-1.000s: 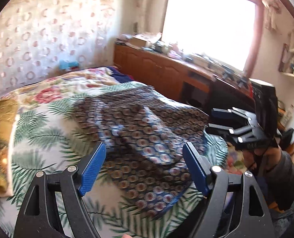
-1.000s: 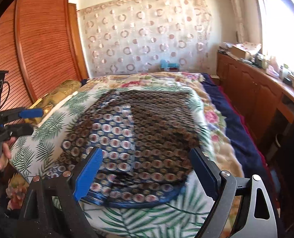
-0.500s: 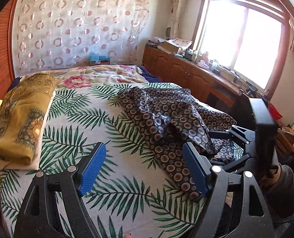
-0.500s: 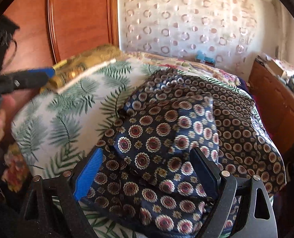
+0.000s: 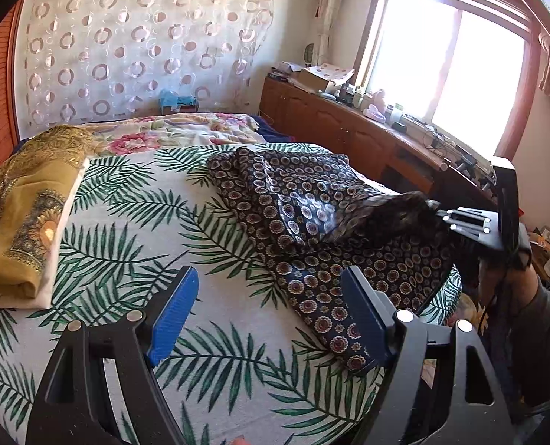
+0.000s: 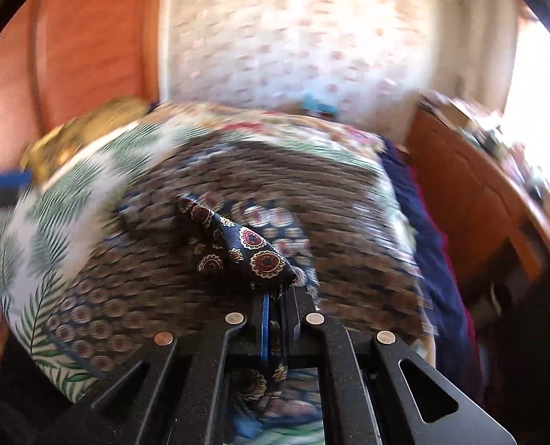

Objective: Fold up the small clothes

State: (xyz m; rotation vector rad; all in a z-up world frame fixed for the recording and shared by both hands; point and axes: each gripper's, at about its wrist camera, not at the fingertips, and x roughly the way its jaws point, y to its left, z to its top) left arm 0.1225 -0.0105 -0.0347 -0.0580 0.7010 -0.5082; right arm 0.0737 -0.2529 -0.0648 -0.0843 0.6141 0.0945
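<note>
A dark blue garment (image 5: 312, 215) with round medallion print lies crumpled on the palm-leaf bedsheet (image 5: 126, 230), right of centre. My left gripper (image 5: 271, 315) is open and empty, low over the sheet beside the garment's near corner. My right gripper (image 5: 442, 217) is at the bed's right edge, shut on a fold of the garment and lifting it. In the right wrist view the right gripper (image 6: 275, 296) pinches a corner of the garment (image 6: 245, 248) between its closed fingers; the rest of that view is motion-blurred.
A folded mustard-yellow cloth (image 5: 26, 215) lies at the left side of the bed. A floral blanket (image 5: 171, 129) covers the far end. A wooden cabinet (image 5: 349, 129) with clutter runs along the right under the window. A wooden wardrobe (image 6: 89, 55) stands left.
My right gripper has closed on the garment's edge and raised it. My left gripper stays open and has shifted slightly left over the sheet.
</note>
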